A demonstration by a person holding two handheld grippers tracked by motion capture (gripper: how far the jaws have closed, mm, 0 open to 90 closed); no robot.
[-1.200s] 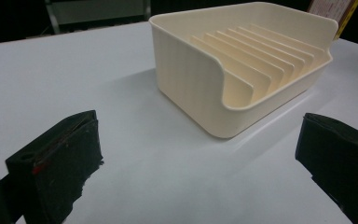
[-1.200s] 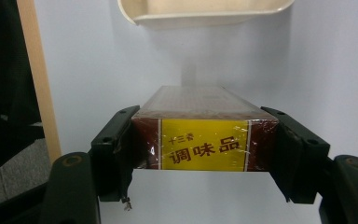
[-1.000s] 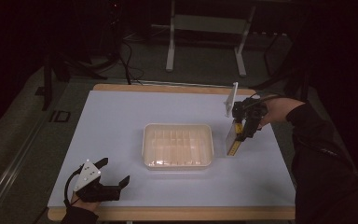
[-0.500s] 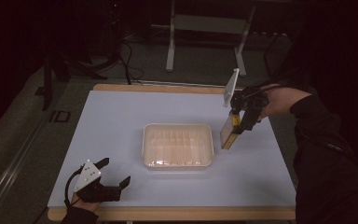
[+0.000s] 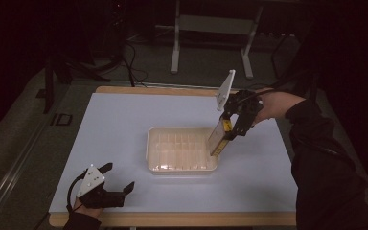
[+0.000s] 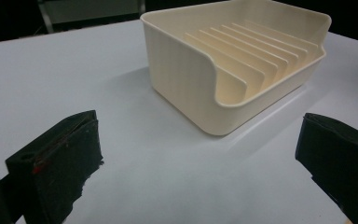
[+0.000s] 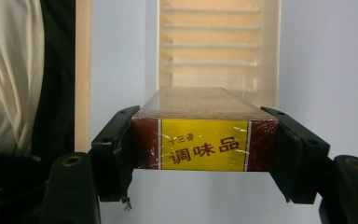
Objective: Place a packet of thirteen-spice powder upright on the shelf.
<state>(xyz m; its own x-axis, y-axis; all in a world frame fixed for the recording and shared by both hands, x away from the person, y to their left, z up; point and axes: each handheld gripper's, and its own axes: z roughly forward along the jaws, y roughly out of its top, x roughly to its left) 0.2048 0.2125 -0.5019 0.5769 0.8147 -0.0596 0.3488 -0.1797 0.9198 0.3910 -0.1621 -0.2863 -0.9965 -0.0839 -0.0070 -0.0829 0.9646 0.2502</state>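
A pale lavender-white table (image 5: 124,134) is seen from above, set against a very dark room whose background details can barely be made out. At the centre of the high view a cream plastic rack tray (image 5: 182,149) with a row of upright dividers lies flat; its slots look empty, though the far right end is covered by what is held above it. Over that right end, in the centre right of the frame, a flat rectangular box (image 5: 219,135) is held tilted, lower end down towards the tray, by the right gripper (image 5: 234,125), whose jaws are clamped on the box's two narrow sides. In the right gripper view the box (image 7: 204,140) is seen end-on, with a yellow label in Chinese characters, dark red borders and glossy film wrap. It is judged light and stiff, a little slippery in its film, and best taken by the narrow sides as now. Whether its lower edge touches the tray cannot be told. At the lower left, the left gripper (image 5: 117,179) rests on the table, jaws spread wide with nothing between them.
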